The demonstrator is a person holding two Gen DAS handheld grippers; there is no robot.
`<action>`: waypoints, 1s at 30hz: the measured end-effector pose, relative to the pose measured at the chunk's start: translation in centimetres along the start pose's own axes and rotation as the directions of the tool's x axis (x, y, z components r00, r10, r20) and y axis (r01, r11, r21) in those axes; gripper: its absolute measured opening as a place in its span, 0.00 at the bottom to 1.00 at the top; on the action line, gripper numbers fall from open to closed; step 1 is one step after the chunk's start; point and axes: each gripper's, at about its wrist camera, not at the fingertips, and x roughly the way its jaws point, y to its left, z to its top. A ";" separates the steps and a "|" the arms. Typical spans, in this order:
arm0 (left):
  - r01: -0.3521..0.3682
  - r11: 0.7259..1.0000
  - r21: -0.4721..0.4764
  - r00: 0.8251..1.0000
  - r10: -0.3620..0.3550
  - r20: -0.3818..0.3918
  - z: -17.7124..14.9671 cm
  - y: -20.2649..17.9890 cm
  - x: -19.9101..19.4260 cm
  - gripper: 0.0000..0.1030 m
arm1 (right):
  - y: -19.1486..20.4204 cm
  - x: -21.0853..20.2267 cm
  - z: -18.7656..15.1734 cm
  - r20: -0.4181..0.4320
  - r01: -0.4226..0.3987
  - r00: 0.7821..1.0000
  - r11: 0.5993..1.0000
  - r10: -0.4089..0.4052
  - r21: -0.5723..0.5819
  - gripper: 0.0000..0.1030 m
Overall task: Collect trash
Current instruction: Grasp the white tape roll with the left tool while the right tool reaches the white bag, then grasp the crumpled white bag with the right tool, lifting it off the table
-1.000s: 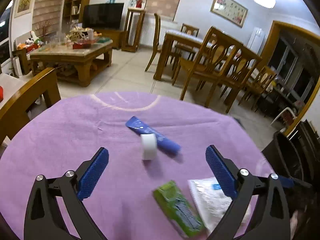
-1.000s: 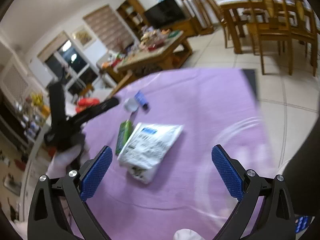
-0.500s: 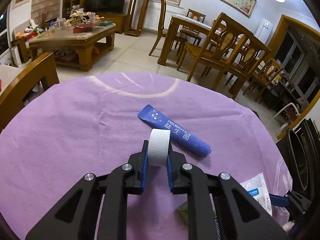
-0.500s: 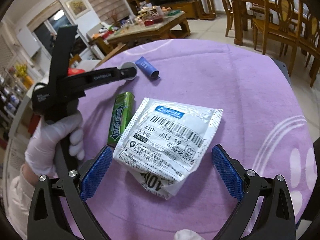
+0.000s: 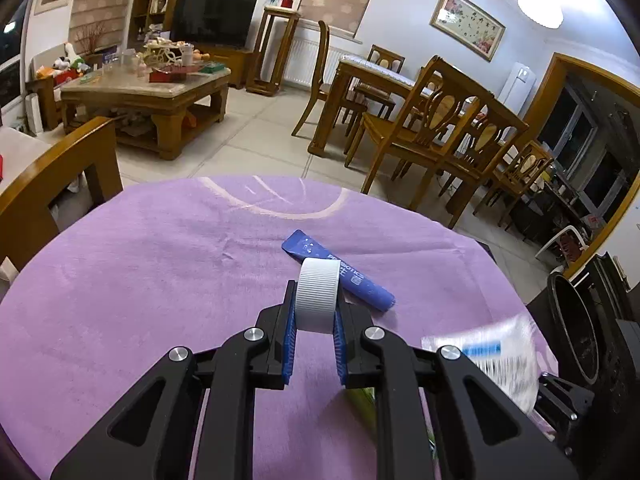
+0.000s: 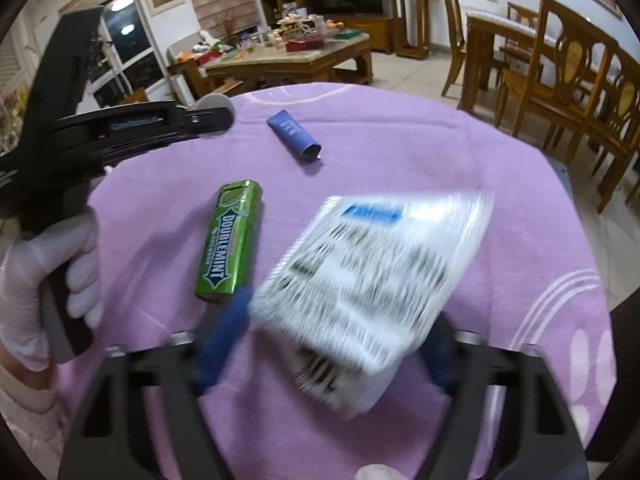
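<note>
Warm indoor light fills the room, and the ceiling lamp far above and right of the left gripper blows out to white. Its view is crisp, edges bowing and going dark at the corners. On the right wrist view, the right gripper and the white packet between its closing jaws smear with motion blur; soft shadows sit close under things on the purple tablecloth.

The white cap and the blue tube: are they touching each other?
Apart. The right wrist view shows the white cap in the left gripper, purple cloth between it and the blue tube.
</note>
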 end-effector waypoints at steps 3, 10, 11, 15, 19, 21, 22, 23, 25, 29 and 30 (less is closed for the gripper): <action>0.008 1.000 0.014 1.000 -0.008 0.025 -0.2 -0.1 -1.1 0.16 | -1.3 0.1 0.5 0.006 -0.020 1.000 1.000 0.020 0.018 0.42; -0.009 0.997 0.074 0.995 0.001 0.100 -0.9 -2.0 -4.0 0.16 | -3.0 -1.1 0.2 0.048 -0.148 0.988 0.986 0.144 0.082 0.38; -0.017 0.996 0.090 0.994 0.007 0.112 -1.1 -2.5 -4.5 0.16 | -3.0 -1.4 0.1 0.060 -0.157 0.987 0.984 0.152 0.082 0.37; -0.047 0.989 0.143 0.988 0.025 0.153 -1.9 -4.4 -6.2 0.16 | -3.6 -3.5 -0.3 0.109 -0.212 0.973 0.975 0.203 0.073 0.35; -0.070 0.979 0.194 0.980 0.031 0.196 -3.0 -6.6 -8.0 0.16 | -4.7 -6.5 -1.0 0.164 -0.251 0.957 0.967 0.241 0.042 0.33; -0.065 0.975 0.213 0.978 0.019 0.209 -3.4 -7.7 -8.6 0.16 | -4.8 -7.6 -1.4 0.175 -0.256 0.953 0.966 0.247 0.031 0.32; -0.062 0.974 0.220 0.977 0.014 0.214 -3.6 -8.1 -8.9 0.16 | -5.2 -8.2 -1.5 0.181 -0.259 0.951 0.966 0.250 0.026 0.31; -0.060 0.973 0.224 0.976 0.010 0.218 -3.8 -8.4 -9.1 0.16 | -5.4 -8.5 -1.6 0.182 -0.257 0.951 0.966 0.248 0.023 0.30; -0.053 0.971 0.232 0.974 -0.001 0.228 -4.0 -9.3 -9.7 0.16 | -5.9 -8.9 -1.8 0.180 -0.250 0.954 0.968 0.241 0.026 0.29; -0.050 0.967 0.250 0.971 -0.012 0.241 -4.3 -10.1 -10.1 0.16 | -6.4 -9.0 -1.9 0.181 -0.249 0.955 0.967 0.237 0.046 0.30; -0.055 0.965 0.255 0.970 -0.009 0.244 -4.4 -10.2 -10.2 0.16 | -6.3 -9.0 -1.9 0.189 -0.246 0.954 0.968 0.233 0.049 0.32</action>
